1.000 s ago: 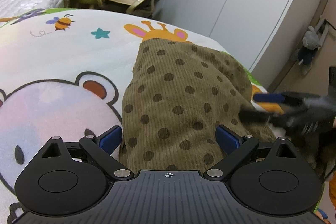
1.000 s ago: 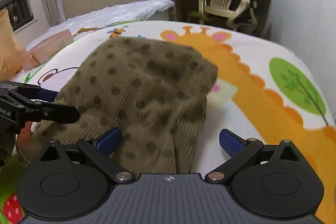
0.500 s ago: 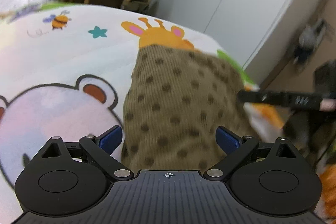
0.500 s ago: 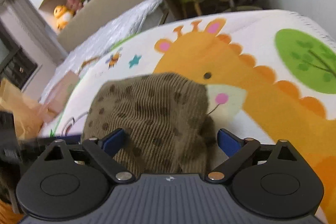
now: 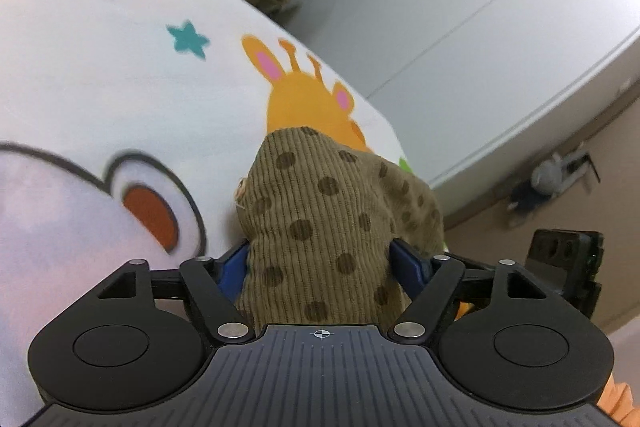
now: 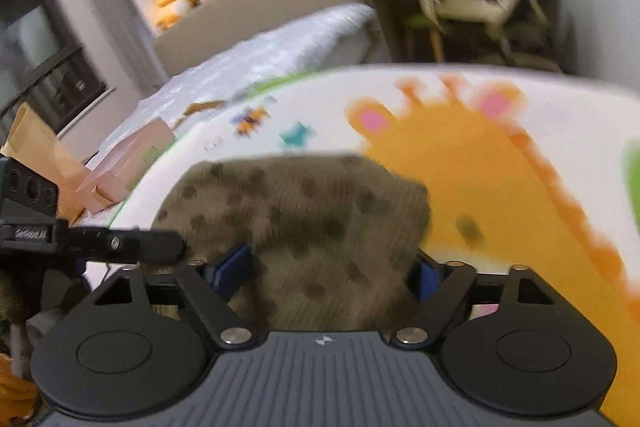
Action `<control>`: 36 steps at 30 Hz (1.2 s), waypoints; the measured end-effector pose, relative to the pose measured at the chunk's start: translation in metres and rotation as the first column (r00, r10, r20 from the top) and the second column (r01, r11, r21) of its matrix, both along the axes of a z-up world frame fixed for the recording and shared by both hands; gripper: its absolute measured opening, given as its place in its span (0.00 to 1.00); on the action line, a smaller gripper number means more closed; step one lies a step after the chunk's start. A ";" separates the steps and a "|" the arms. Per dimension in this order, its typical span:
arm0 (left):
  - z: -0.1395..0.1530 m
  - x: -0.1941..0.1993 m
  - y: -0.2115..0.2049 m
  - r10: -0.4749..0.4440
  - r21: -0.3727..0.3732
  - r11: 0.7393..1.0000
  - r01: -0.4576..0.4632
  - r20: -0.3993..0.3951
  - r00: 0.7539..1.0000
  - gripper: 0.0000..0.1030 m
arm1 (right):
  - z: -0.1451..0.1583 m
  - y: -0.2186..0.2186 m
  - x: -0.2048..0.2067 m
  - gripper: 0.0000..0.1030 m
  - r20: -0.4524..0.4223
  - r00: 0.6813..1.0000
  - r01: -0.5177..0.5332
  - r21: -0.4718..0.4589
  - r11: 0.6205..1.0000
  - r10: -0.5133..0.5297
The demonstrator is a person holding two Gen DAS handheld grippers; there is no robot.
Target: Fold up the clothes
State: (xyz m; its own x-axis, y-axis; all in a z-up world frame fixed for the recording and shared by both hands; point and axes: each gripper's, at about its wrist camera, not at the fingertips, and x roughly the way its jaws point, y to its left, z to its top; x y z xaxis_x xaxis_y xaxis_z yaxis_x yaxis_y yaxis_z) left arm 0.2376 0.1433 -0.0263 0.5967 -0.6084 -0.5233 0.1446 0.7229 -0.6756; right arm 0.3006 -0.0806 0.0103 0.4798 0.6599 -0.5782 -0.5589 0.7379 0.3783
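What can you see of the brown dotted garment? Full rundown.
The brown garment looks like ribbed corduroy, olive-brown with darker round dots. It lies bunched on the cartoon-print mat, its far end over the orange giraffe's neck. Its near end runs between the fingers of both grippers: the left gripper has its blue pads against the cloth on each side, and the right gripper likewise brackets it, though that view is motion-blurred. A small pale tag or seam edge shows on its left side; the garment type is unclear.
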 end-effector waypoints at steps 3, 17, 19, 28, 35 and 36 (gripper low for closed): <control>0.010 0.001 0.023 0.068 0.014 0.998 -0.069 0.040 0.997 0.73 | 0.013 0.044 0.022 0.70 0.081 0.996 -0.044 -0.014 0.999 0.045; 0.031 0.007 0.092 0.279 0.132 0.942 -0.308 0.199 0.939 0.75 | -0.008 0.080 0.029 0.76 0.310 0.950 0.102 -0.386 0.917 0.025; 0.042 0.009 0.092 0.269 0.100 0.949 -0.298 0.236 0.934 0.73 | -0.001 0.078 0.018 0.76 0.325 0.945 0.079 -0.362 0.929 0.046; 0.039 0.078 0.059 0.134 0.093 0.985 -0.148 0.140 0.981 0.57 | 0.022 0.086 -0.052 0.92 0.324 0.911 -0.174 -0.261 0.949 0.257; 0.040 0.101 0.039 0.103 0.244 0.961 -0.131 0.124 0.987 0.55 | -0.013 0.092 -0.057 0.96 0.205 0.948 -0.180 -0.279 0.943 0.242; 0.042 0.099 0.038 0.103 0.250 0.959 -0.131 0.123 0.987 0.55 | -0.009 0.089 -0.059 0.96 0.202 0.949 -0.183 -0.272 0.945 0.242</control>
